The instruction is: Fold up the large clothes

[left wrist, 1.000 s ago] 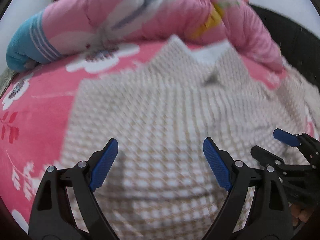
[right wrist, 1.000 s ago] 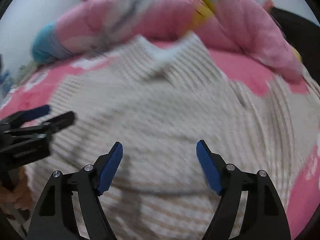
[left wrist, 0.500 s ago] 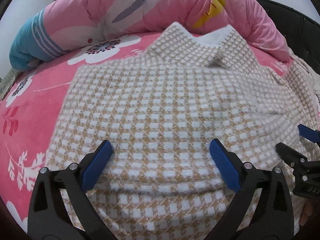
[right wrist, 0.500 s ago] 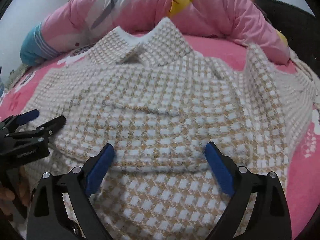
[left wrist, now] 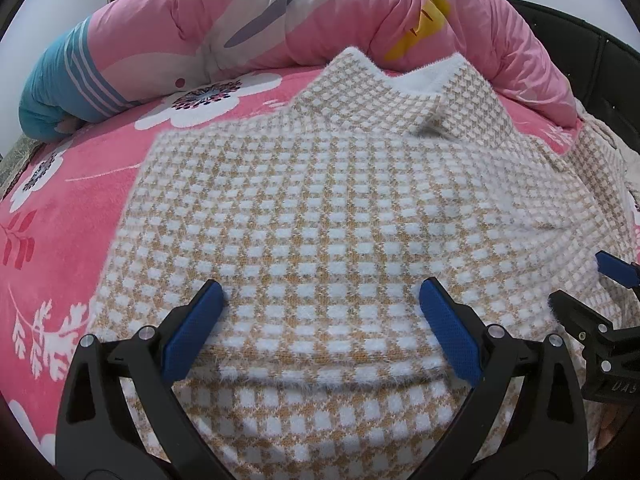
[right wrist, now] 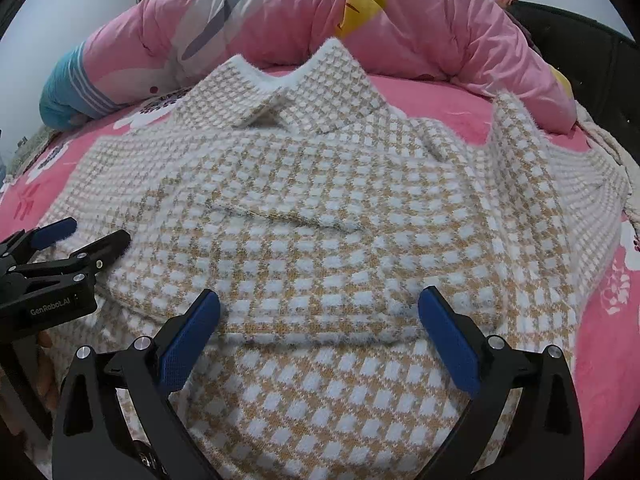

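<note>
Checked sweater (right wrist: pixel 320 216) spread on pink blanket (left wrist: pixel 72 208) — hem folded up; collar far.

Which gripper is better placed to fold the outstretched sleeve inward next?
Right. The unfolded sleeve spreads toward the right side of the sweater, nearer the open right gripper. The left gripper, also open, hovers over the tidier side.

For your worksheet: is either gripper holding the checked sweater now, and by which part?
Neither. The left gripper and right gripper are open over the sweater.
</note>
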`<action>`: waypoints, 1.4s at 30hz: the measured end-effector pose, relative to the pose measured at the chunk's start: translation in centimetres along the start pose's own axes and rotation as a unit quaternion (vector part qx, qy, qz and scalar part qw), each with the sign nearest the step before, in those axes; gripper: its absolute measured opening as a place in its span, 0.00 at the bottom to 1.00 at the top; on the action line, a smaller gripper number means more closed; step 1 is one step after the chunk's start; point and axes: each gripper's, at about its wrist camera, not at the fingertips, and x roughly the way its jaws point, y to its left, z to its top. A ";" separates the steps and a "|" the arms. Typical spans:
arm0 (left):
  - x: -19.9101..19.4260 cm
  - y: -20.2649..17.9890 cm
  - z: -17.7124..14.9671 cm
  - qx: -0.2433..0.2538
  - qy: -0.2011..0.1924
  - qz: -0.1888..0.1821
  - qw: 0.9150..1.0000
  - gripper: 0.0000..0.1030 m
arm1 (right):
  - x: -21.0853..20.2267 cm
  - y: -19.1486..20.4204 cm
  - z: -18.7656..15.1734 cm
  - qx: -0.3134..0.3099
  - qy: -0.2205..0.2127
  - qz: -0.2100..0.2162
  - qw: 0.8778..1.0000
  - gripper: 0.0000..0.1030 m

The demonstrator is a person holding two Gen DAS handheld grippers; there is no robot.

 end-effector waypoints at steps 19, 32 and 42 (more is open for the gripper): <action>0.0 0.2 -0.1 -0.001 -0.001 -0.001 1.000 0.93 | -0.2 0.0 0.0 0.001 -0.008 -0.001 1.000 0.94; 0.0 0.2 0.0 -0.001 0.000 -0.001 1.000 0.92 | -0.2 0.0 0.0 0.001 -0.008 -0.001 1.000 0.94; 0.0 0.2 0.0 -0.001 0.001 -0.001 1.000 0.93 | -0.2 0.0 0.0 0.000 -0.008 -0.002 1.000 0.94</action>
